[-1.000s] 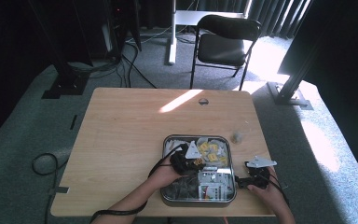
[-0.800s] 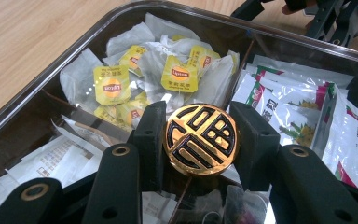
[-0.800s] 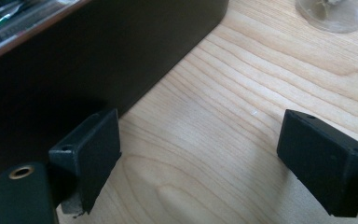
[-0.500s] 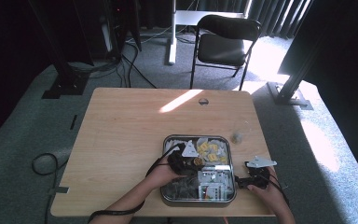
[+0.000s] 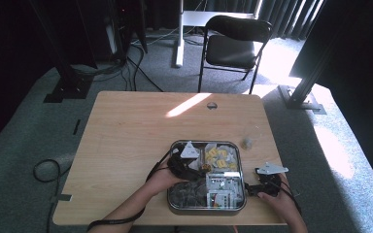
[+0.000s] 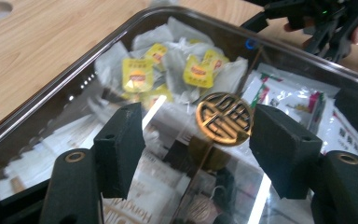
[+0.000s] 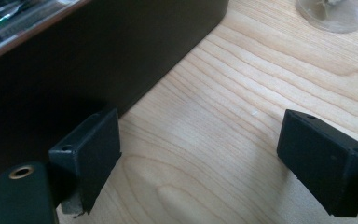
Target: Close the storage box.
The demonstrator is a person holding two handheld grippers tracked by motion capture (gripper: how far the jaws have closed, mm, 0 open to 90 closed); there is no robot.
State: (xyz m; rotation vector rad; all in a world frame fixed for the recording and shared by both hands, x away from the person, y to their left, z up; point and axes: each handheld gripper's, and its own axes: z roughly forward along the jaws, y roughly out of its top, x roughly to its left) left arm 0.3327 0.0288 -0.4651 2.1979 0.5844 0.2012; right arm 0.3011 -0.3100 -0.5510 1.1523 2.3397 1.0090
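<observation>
On the wooden table (image 5: 126, 145), one rectangular metal-walled box (image 5: 206, 208) with a clear lid (image 6: 74, 79) is sitting near your edge. Your left gripper (image 6: 200, 140) is hovering over that lid; its two jaws have just been opening and are now standing apart on either side of one round brass knob (image 6: 223, 118), neither pad touching it. Under the glossy lid, at least four yellow-tagged tea bags (image 6: 137, 74) and several printed sachets (image 6: 284, 95) are showing, reflections blurring the rest. Your right gripper (image 7: 198, 158) is resting beside the box's dark wall, jaws spread wide over bare wood grain. One small clear cup (image 7: 331, 14) is cut off by the frame.
</observation>
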